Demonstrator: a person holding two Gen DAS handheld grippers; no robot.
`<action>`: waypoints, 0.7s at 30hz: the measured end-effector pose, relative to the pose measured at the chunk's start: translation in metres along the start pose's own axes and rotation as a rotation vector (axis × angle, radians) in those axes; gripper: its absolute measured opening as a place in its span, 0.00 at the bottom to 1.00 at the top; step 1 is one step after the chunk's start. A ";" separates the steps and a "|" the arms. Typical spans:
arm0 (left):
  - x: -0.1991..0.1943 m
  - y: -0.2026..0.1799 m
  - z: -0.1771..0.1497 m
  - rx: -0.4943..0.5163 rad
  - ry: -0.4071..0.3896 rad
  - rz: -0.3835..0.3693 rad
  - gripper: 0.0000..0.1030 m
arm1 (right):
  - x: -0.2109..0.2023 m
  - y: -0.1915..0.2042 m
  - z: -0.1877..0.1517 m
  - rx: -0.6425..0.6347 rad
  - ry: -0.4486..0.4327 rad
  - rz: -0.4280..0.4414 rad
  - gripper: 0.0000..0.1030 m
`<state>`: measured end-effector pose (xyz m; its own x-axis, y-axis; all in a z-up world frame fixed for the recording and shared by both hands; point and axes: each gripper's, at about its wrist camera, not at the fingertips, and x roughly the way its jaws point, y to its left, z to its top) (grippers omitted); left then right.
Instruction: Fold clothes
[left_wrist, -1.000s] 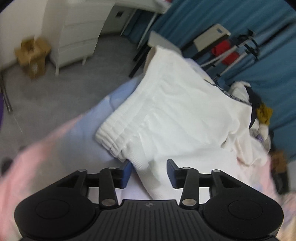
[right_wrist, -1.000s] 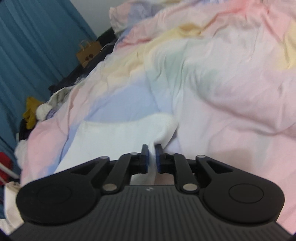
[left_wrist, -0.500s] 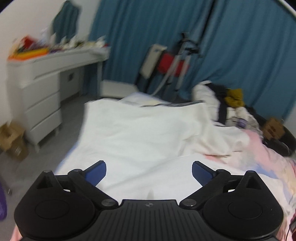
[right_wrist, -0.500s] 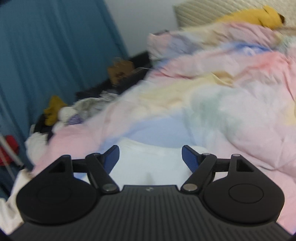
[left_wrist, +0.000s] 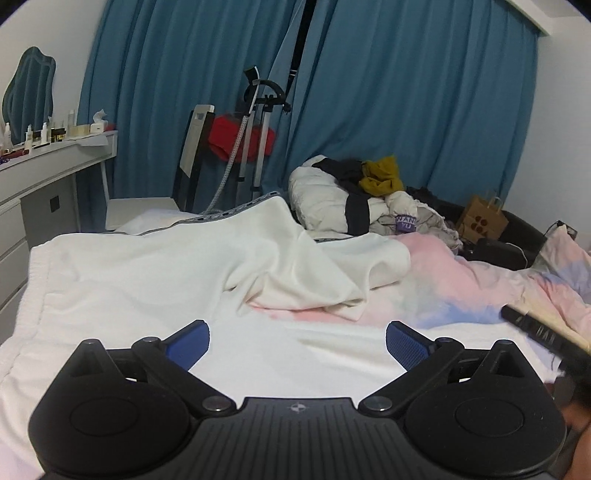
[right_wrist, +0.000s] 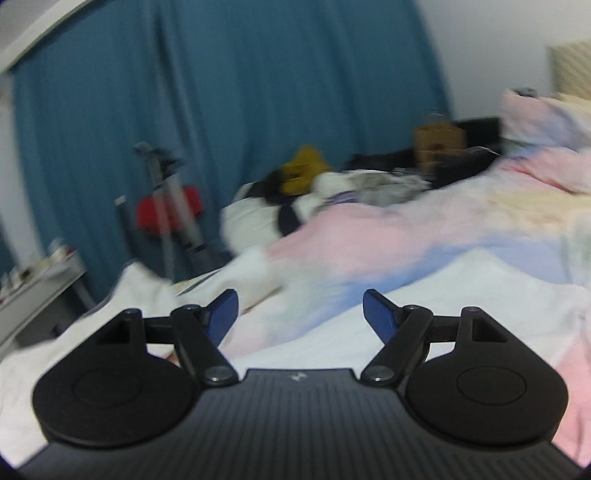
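Now both grippers, left (left_wrist: 297, 343) and right (right_wrist: 300, 312), have fingers wide, holding nothing, over white clothes (left_wrist: 155, 273) on the bed (left_wrist: 461, 280).

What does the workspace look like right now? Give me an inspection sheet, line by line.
Surface: bed with pastel bedspread, rumpled.
Job's things: white garment spread over the near bed, far part bunched.
Clutter: clothes pile at the far edge; brown paper bag beyond it.
Grippers: left gripper and right gripper, jaws wide apart, nothing between them.
Cables: grey hose hanging from the garment steamer.
Surroundings: blue curtains, white dresser, mirror.
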<state>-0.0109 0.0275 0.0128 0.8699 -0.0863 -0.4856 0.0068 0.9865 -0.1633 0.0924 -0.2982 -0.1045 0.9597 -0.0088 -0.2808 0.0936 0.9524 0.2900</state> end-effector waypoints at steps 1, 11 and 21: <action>0.007 -0.002 0.002 0.002 0.002 0.001 1.00 | 0.000 0.007 -0.002 -0.023 0.002 0.020 0.74; 0.051 0.014 -0.030 -0.026 0.053 -0.019 1.00 | 0.013 0.030 -0.017 -0.050 0.047 0.112 0.74; 0.047 0.009 -0.038 0.019 0.022 -0.021 1.00 | 0.022 0.037 -0.029 -0.050 0.071 0.156 0.74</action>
<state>0.0112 0.0267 -0.0444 0.8584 -0.1097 -0.5011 0.0344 0.9870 -0.1571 0.1090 -0.2545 -0.1262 0.9403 0.1600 -0.3004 -0.0700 0.9547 0.2893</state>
